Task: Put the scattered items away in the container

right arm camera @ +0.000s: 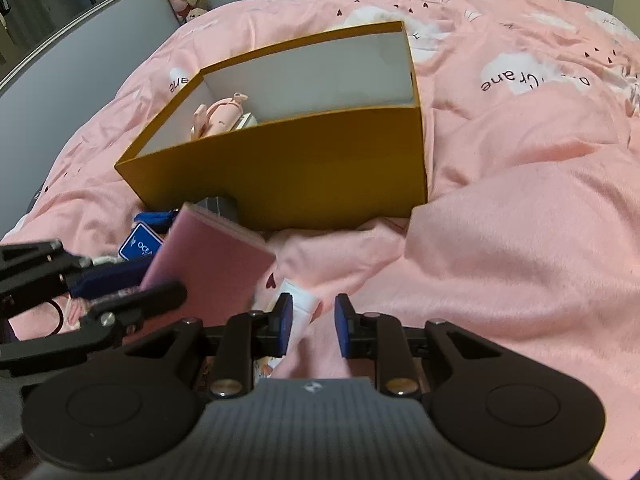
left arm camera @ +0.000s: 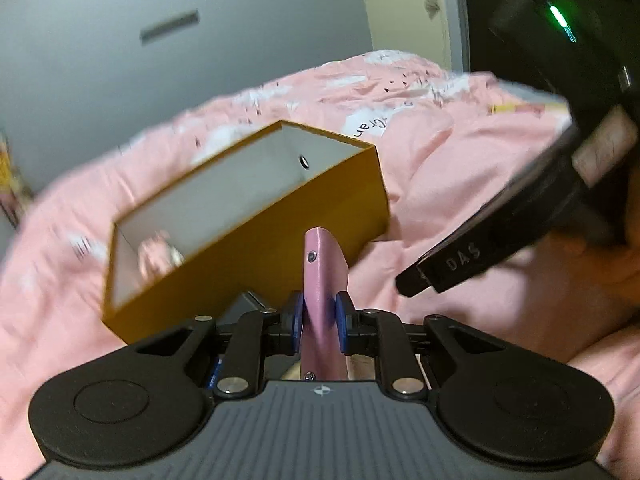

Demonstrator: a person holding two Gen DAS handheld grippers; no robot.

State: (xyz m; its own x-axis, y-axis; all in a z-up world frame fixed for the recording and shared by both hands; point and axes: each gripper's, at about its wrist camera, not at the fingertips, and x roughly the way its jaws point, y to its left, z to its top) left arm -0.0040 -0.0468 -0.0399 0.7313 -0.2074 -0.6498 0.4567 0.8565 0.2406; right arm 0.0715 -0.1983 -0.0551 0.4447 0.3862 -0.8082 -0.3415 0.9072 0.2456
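Note:
An open mustard-yellow box [left arm camera: 256,240] [right arm camera: 304,168] with a white inside sits on the pink bed cover. Pink items [right arm camera: 224,118] lie in its left end. My left gripper [left arm camera: 318,322] is shut on a flat pink case [left arm camera: 322,276], held edge-on just in front of the box; the case also shows in the right wrist view [right arm camera: 212,268]. My right gripper [right arm camera: 312,324] is open, its fingers astride a white tube [right arm camera: 298,308] that lies on the cover.
A blue card [right arm camera: 140,246], a dark grey object [right arm camera: 222,208] and a black hair tie [right arm camera: 56,314] lie left of the box front. The pink duvet [right arm camera: 520,240] bulges at the right. A grey wall [left arm camera: 120,40] stands behind the bed.

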